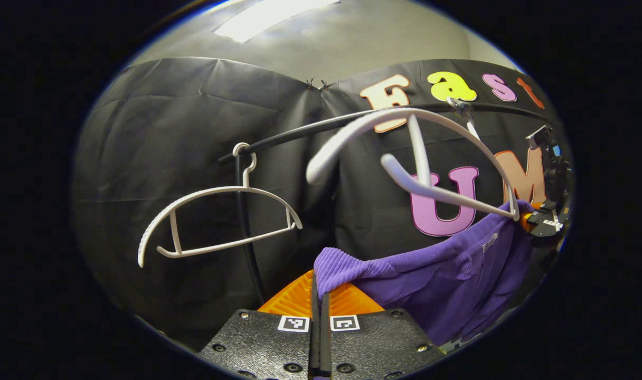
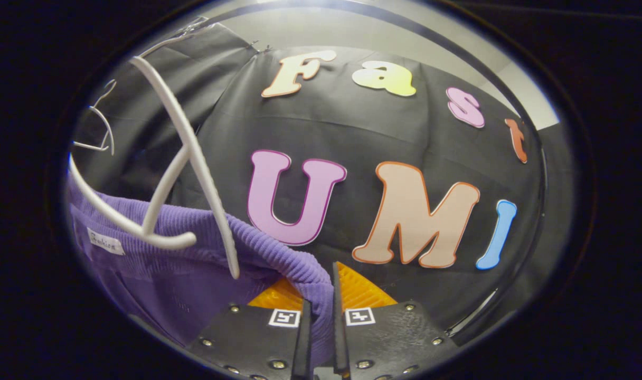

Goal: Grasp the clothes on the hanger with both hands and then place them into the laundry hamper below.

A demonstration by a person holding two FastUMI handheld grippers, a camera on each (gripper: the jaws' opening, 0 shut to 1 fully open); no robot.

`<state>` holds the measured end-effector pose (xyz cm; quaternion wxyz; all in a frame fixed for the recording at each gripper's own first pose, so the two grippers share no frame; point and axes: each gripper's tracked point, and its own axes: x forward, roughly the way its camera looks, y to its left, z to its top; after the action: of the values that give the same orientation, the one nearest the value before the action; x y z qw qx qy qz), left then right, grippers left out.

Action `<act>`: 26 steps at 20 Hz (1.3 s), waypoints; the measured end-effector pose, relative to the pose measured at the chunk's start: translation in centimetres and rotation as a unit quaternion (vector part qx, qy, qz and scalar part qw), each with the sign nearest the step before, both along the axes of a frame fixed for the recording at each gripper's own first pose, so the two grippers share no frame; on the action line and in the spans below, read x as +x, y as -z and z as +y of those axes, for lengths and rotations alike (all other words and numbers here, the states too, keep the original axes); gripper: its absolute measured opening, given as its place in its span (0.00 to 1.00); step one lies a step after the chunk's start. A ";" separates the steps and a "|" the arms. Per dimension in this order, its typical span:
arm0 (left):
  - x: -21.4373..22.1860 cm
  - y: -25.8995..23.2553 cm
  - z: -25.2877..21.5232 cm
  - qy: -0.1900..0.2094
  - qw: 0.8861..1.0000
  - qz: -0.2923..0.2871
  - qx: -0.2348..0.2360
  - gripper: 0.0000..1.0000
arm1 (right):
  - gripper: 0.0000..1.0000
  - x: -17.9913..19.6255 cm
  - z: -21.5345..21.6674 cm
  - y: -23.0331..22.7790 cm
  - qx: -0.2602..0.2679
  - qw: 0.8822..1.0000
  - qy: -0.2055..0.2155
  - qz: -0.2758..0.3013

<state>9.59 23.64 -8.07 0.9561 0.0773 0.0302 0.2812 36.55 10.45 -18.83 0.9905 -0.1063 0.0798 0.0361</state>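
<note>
While both tools pinch it, purple sweater off white hanger.

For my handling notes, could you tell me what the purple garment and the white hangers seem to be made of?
Purple garment: soft ribbed knit, matte; fine ribs show along its folded edge. White hanger above it and the bare hanger: probably smooth moulded plastic, slightly glossy; coated metal cannot be ruled out.

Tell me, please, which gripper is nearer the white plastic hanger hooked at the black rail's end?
Left. The left gripper has that hanger close ahead; the right gripper sees it far past the other white plastic hanger.
</note>
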 end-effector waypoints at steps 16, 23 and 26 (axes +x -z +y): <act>-0.5 3.1 -0.9 0.015 0.999 0.044 0.002 0.00 | 0.17 -7.2 5.5 4.8 0.019 0.995 -0.075 0.063; 1.2 4.8 -4.3 0.066 0.996 0.061 -0.006 0.00 | 0.17 -10.3 11.0 4.9 0.032 0.987 -0.140 0.076; 2.4 5.8 -5.4 0.086 0.994 0.070 -0.010 0.00 | 0.17 -11.2 12.9 5.3 0.039 0.982 -0.163 0.084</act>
<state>12.00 18.22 -13.85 0.9730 0.0893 0.0931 0.1912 25.36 23.39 -24.11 0.9645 -0.0757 0.1424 0.2089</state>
